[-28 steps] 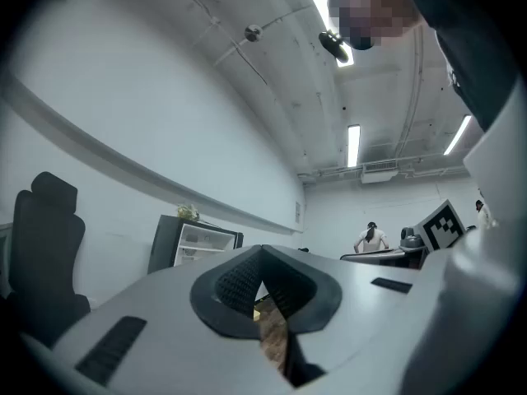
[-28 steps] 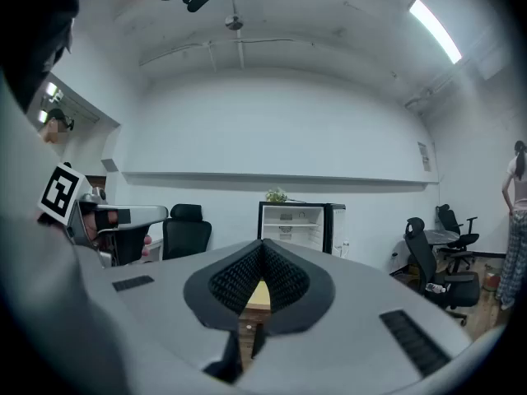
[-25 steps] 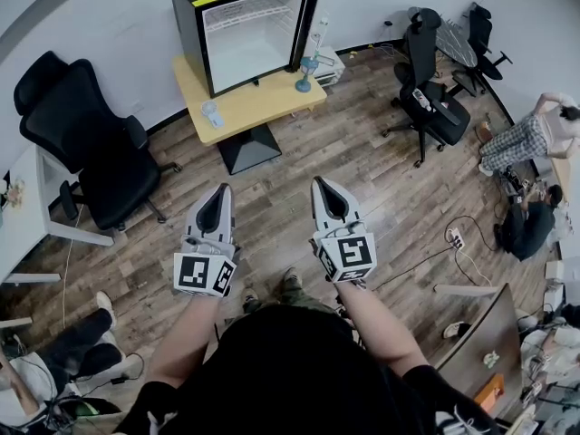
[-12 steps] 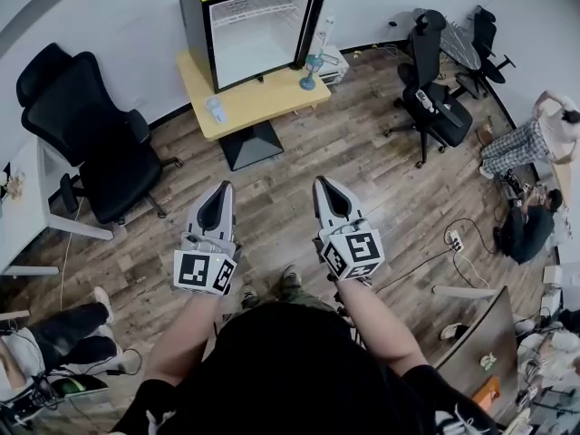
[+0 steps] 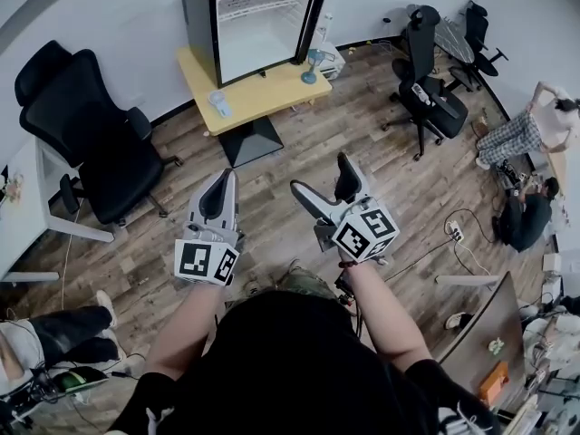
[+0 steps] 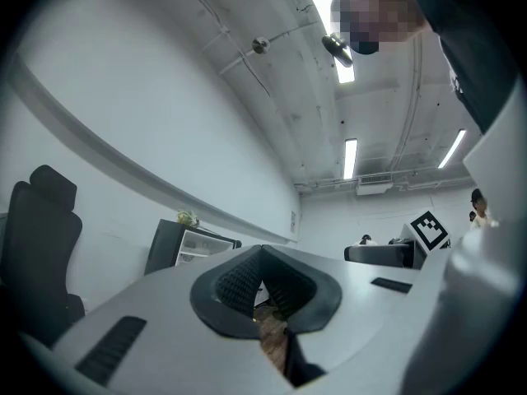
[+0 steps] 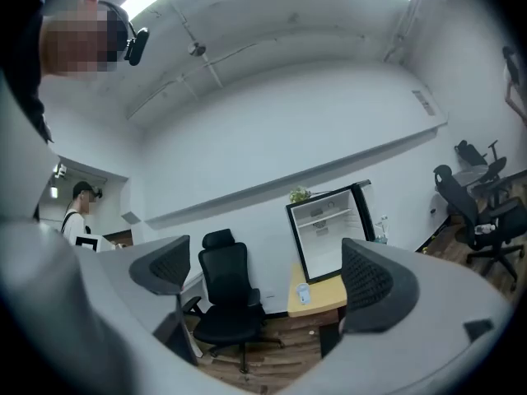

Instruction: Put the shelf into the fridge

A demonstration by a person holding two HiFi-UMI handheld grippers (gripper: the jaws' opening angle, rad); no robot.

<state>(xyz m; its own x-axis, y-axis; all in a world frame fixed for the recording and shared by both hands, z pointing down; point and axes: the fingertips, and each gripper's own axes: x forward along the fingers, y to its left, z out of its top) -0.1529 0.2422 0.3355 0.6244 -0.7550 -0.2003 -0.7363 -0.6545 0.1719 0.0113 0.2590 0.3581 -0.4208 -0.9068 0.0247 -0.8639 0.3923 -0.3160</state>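
Observation:
The black mini fridge (image 5: 249,21) stands on a yellow table (image 5: 263,93) against the far wall, its door swung open. A wire shelf (image 5: 246,5) sits high in its white inside; it also shows as the shelf (image 7: 325,218) in the right gripper view. Both grippers hover over the wood floor, well short of the fridge. My left gripper (image 5: 220,184) is shut, pads together and empty (image 6: 262,280). My right gripper (image 5: 324,185) is rolled to one side; its jaws have just been opening and stand wide with nothing between them (image 7: 263,278).
A large black office chair (image 5: 86,134) stands left of the table, beside a white desk (image 5: 27,216). More chairs (image 5: 426,89) and two people (image 5: 521,134) are at the right. A cup (image 5: 217,105) stands on the table. Cables (image 5: 453,234) trail on the floor.
The right gripper's jaws have gone from shut to wide open, and it has rolled and shifted slightly right. The left gripper stays shut and has edged forward.

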